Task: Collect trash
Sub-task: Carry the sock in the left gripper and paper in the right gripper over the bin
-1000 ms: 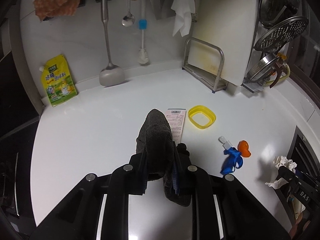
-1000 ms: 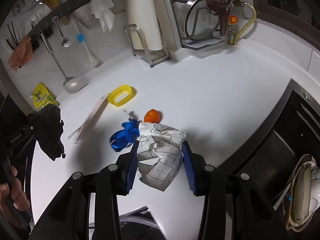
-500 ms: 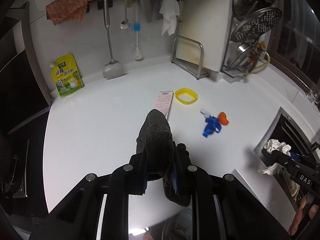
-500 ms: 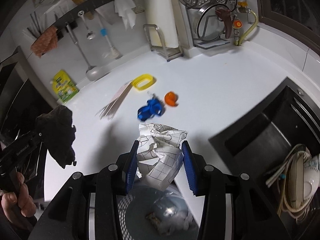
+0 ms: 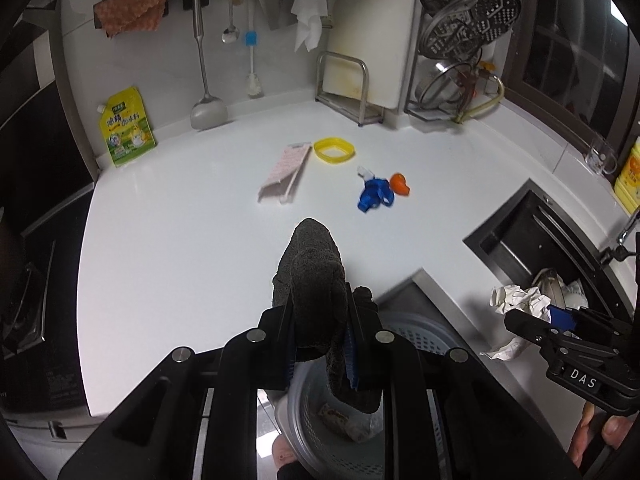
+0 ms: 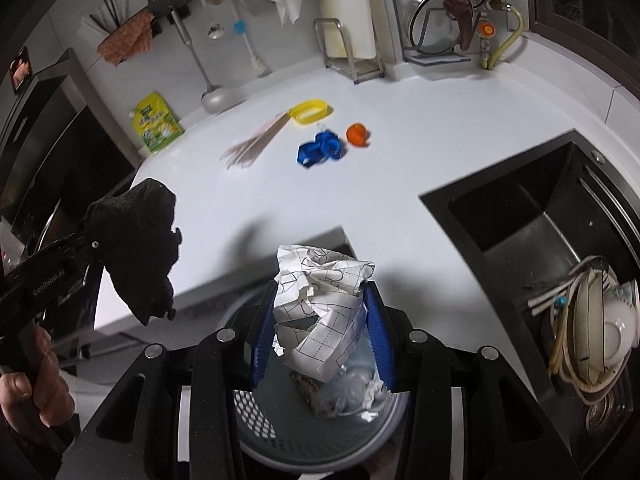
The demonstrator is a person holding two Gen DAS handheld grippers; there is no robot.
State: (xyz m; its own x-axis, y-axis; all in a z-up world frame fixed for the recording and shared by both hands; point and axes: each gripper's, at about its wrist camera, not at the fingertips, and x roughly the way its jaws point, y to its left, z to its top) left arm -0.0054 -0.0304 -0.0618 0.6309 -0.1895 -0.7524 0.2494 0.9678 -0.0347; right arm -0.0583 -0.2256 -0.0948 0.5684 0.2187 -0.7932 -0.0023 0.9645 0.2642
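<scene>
Over grey perforated plastic bin (image 6: 320, 432), lower centre | right gripper (image 6: 320, 334) clenched on crumpled grid-printed white paper (image 6: 320, 312) | left gripper (image 5: 320, 344) grasping dark grey cloth wad (image 5: 312, 280) | risk: cloth overhangs bin rim, may drop outside on release

My left gripper (image 5: 320, 344) tilts steeply downward, its blue pads (image 5: 349, 346) pinched narrowly on a dark cloth (image 5: 312, 280) that stands up past the fingertips and hangs below them; my left hand (image 6: 38, 380) wraps the handle behind it; my right gripper (image 6: 322, 332) tilts down likewise, its blue pads (image 6: 378, 340) set wider and pressing both sides of a crumpled paper (image 6: 320, 312) that bulges beyond the fingertips; fingers of my right hand (image 5: 600, 436) show behind that gripper's body.
</scene>
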